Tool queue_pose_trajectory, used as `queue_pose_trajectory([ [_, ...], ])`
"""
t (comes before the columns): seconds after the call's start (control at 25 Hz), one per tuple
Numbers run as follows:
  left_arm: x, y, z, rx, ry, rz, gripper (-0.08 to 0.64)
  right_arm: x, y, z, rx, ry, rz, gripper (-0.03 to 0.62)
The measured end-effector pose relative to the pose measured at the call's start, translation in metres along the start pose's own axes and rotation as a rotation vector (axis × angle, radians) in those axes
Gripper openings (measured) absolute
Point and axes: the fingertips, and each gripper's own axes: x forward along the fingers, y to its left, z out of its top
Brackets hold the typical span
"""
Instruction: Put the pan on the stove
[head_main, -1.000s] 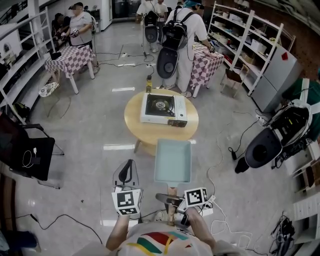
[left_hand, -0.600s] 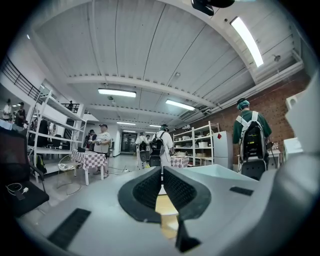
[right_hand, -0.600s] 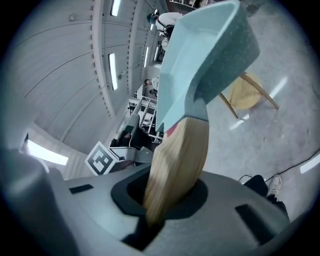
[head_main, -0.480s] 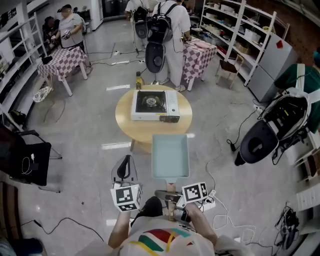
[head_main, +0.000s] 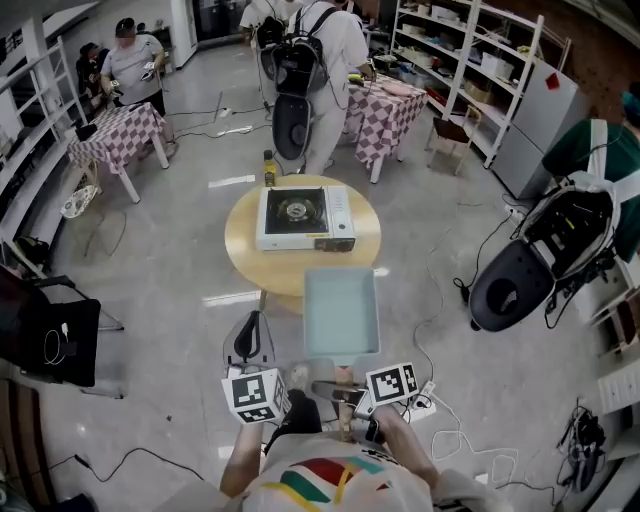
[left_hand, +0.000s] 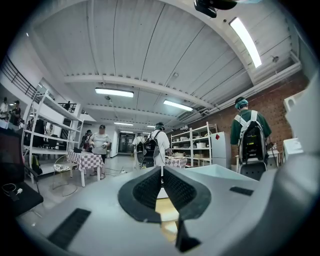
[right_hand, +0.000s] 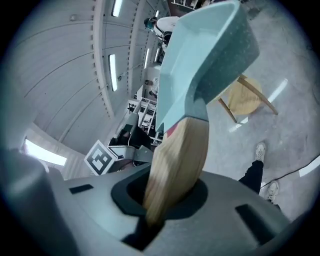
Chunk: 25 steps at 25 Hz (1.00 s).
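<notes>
Right gripper (right_hand: 160, 200): my fingers stayed clamped on the wooden handle (right_hand: 177, 160).
Left gripper (left_hand: 161, 187): pinched together, empty.
Pan (head_main: 342, 315): carried in the air, its far rim had reached the table (head_main: 240, 240) edge.
Stove (head_main: 300, 215): drawn nearer, top bare; set-down remained ahead.

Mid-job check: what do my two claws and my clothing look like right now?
Left claw and right claw are grey shells, dark inside, each carrying a white cube with black square markers. The shirt is white with red, yellow and green stripes.
</notes>
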Motion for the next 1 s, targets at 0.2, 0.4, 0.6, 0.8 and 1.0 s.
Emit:
queue_pose_trajectory([
  [0.2,0.019,0.004,-0.009,-0.007,0.013,-0.019,0.012,0.008,-0.004,0.019,0.007,-0.010,0.004,0.014],
  [0.4,0.045,0.010,-0.015,-0.031,0.026,-0.026,0.012,0.015,-0.011,0.040,0.013,-0.015,-0.008,0.014],
  [0.6,0.084,0.017,-0.010,-0.035,0.020,-0.049,0.012,0.027,-0.010,0.071,0.020,-0.022,0.003,0.015],
  [0.8,0.122,0.016,-0.014,-0.035,0.031,-0.077,0.012,0.034,-0.015,0.110,-0.001,-0.025,-0.012,0.015],
  [1.0,0.160,0.030,-0.016,-0.044,0.039,-0.086,0.012,0.050,-0.022,0.148,-0.003,-0.026,-0.018,0.015],
])
